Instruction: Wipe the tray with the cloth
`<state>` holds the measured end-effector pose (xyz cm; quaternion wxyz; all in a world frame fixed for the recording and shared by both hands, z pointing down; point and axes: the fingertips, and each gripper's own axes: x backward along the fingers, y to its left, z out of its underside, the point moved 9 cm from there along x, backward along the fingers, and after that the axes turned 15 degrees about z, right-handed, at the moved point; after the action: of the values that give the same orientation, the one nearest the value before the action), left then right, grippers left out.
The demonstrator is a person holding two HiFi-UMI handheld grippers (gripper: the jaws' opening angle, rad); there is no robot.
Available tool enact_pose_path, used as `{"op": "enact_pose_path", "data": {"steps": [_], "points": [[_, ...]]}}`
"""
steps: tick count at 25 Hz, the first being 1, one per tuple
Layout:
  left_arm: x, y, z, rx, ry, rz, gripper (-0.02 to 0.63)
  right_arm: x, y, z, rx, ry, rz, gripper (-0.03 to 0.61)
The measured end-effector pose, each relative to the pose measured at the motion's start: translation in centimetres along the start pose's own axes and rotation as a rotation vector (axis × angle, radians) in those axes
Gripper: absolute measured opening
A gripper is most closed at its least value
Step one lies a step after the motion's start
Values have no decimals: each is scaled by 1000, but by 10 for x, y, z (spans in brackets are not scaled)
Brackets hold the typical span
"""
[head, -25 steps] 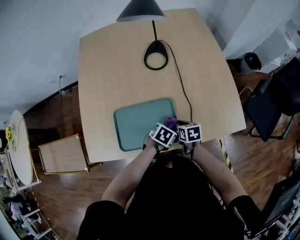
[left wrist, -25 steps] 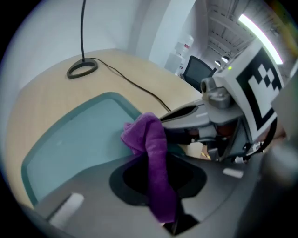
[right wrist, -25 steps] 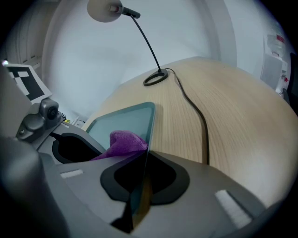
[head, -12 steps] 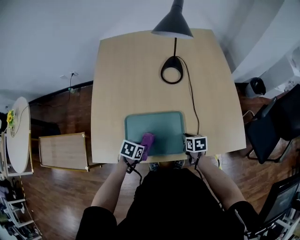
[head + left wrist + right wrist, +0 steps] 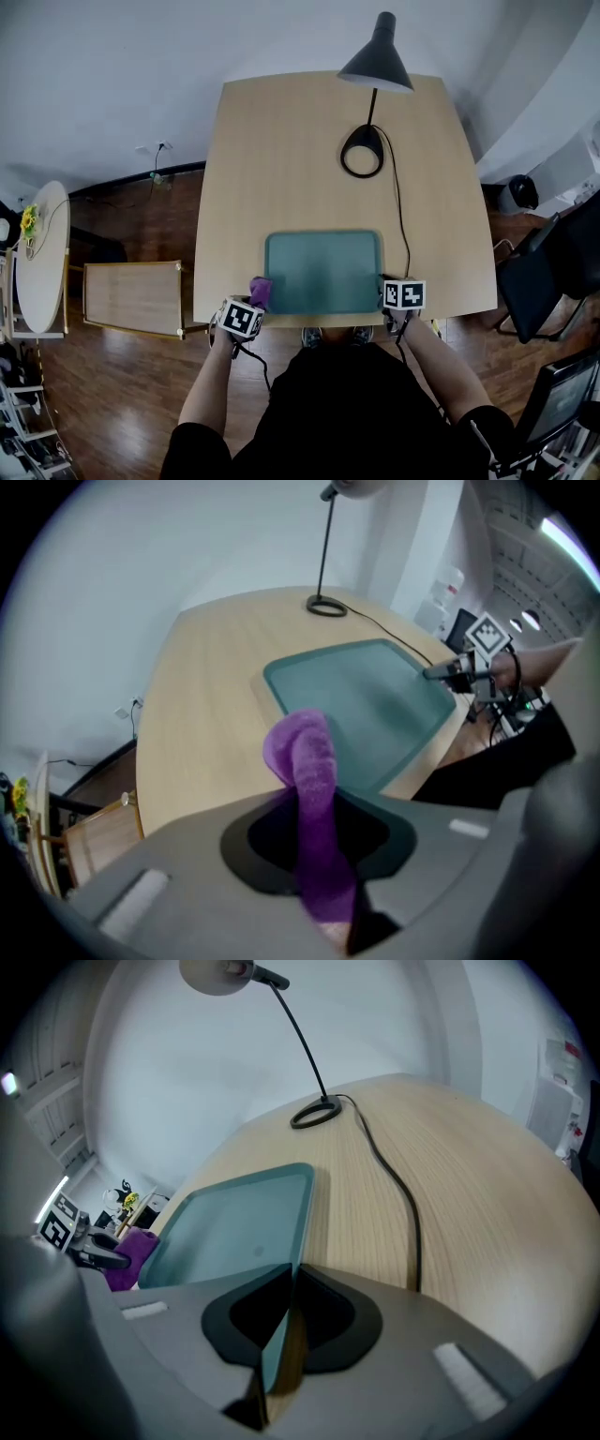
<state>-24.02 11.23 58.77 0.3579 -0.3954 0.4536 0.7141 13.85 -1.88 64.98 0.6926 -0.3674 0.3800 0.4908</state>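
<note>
Fingers of the left gripper (image 5: pixel 323 860) are pinched on a purple cloth (image 5: pixel 305 757). The cloth runs up between the jaws and its folded end stands out past the tips. In the head view this gripper (image 5: pixel 253 300) sits at the near left of the wooden table (image 5: pixel 281 159), and the cloth (image 5: pixel 260 292) is just outside the tray's left rim, near its front left corner. I cannot tell whether the cloth rests on the table top or is held just above it.

The right gripper (image 5: pixel 279 1335) has its jaws closed on the tray (image 5: pixel 234 1222), with the thin teal rim of the near right corner wedged between them. From above, that gripper (image 5: pixel 392 283) is at the tray's front right corner, close to the table's near edge.

The tray (image 5: pixel 323 272) is a shallow teal rectangle with rounded corners, lying flat near the front of the table. Its floor shows plain from rim to rim, and the cloth is not in it.

Farther back on the table stands a black lamp (image 5: pixel 377 64) on a ring-shaped base. Its black cord (image 5: pixel 401 216) runs forward along the tray's right side to the table's edge.
</note>
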Motion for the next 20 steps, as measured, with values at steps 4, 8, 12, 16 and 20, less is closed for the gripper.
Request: {"op": "enact_pose_path", "data": {"steps": [4, 8, 12, 16, 20], "points": [[-18, -13, -1, -18, 19, 8, 110, 1, 4, -1, 0, -2, 10, 28], [-28, -18, -13, -72, 51, -46, 110, 2, 4, -8, 2, -4, 11, 28], [-37, -30, -16, -106, 102, -22, 110, 4, 4, -3, -7, -7, 9, 28], [-52, -56, -33, -122, 127, 90, 110, 4, 4, -4, -17, -11, -3, 28], [-82, -101, -56, -224, 168, 203, 110, 4, 5, -1, -29, -14, -14, 26]]}}
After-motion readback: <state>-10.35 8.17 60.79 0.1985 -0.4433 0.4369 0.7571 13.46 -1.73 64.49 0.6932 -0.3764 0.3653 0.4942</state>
